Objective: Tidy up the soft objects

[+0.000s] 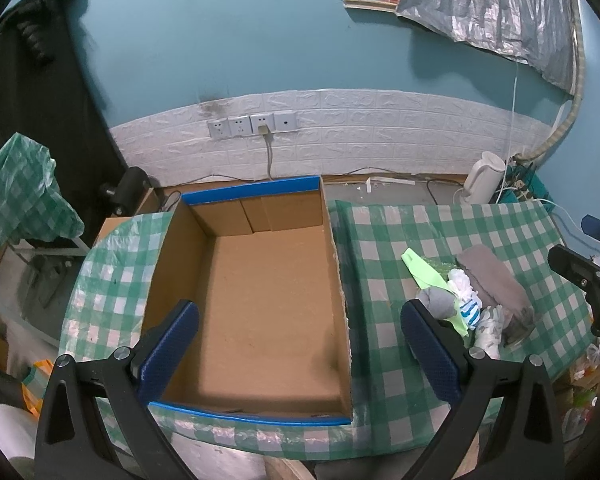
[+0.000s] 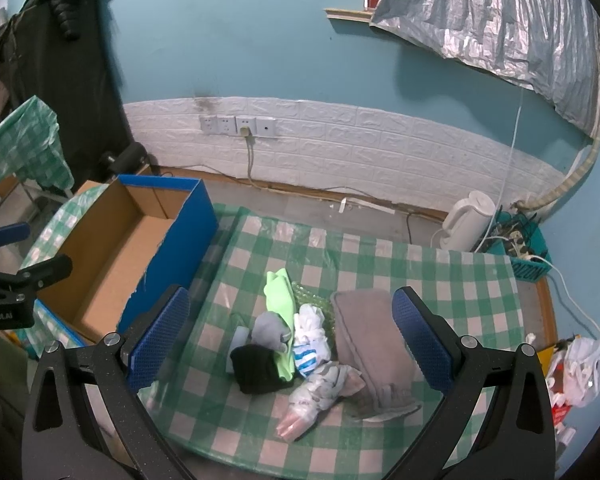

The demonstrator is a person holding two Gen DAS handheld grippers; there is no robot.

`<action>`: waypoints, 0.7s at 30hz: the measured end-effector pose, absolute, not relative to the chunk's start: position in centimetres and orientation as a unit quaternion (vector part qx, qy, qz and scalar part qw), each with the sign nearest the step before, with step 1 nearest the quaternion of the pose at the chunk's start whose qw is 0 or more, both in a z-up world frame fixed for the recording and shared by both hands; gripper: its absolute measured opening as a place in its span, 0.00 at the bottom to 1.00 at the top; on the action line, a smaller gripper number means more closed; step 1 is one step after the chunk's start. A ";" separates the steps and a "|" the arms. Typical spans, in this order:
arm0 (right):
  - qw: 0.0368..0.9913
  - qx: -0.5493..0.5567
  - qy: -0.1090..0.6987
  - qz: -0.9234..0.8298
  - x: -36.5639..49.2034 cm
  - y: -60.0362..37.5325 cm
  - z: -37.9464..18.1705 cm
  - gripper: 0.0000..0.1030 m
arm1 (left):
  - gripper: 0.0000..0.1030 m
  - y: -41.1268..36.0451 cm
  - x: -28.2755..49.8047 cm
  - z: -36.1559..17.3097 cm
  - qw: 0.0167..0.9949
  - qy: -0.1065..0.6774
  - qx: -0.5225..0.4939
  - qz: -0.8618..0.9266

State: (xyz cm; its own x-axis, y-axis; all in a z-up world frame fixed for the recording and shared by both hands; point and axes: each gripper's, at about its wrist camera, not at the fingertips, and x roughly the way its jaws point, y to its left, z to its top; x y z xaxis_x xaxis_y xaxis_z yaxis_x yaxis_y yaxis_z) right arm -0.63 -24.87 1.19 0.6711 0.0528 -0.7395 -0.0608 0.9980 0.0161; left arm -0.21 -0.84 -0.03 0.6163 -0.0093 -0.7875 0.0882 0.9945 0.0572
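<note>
An open cardboard box point(image 1: 180, 248) with blue edges stands on the left of the checked table; it also shows in the right wrist view point(image 2: 100, 232) and looks bare inside. A pile of soft things lies to its right: a folded grey towel point(image 2: 370, 332), a green cloth point(image 2: 280, 300), a grey sock point(image 2: 270, 330), a black sock point(image 2: 258, 368), a white and blue striped sock point(image 2: 308, 354) and a bagged bundle point(image 2: 312, 396). My left gripper point(image 1: 300, 344) is open above the box. My right gripper point(image 2: 292, 340) is open above the pile.
A green and white checked cloth point(image 2: 440, 280) covers the table. A white kettle point(image 2: 466, 220) and a teal basket with a power strip point(image 2: 528, 248) stand on the floor at the back right. A plastic bag point(image 2: 584, 368) lies at the right edge.
</note>
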 end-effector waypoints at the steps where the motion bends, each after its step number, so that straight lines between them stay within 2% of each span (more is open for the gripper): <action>1: 0.914 -0.004 0.405 0.031 -0.5 -24.9 1.2 0.98 | 0.99 -0.8 -0.2 0.0 0.898 0.437 0.045 -0.027; 21: 0.913 -0.003 0.406 0.030 -0.5 -24.7 1.2 0.98 | 0.99 -0.8 -0.4 0.0 0.898 0.437 0.045 -0.026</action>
State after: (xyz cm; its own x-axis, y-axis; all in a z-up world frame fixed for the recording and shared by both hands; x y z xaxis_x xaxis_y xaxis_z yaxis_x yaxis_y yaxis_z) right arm -0.46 -24.65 1.21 0.6685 0.0522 -0.7419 -0.0569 0.9982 0.0189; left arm -0.36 -0.78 -0.04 0.6162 -0.0064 -0.7875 0.0859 0.9946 0.0591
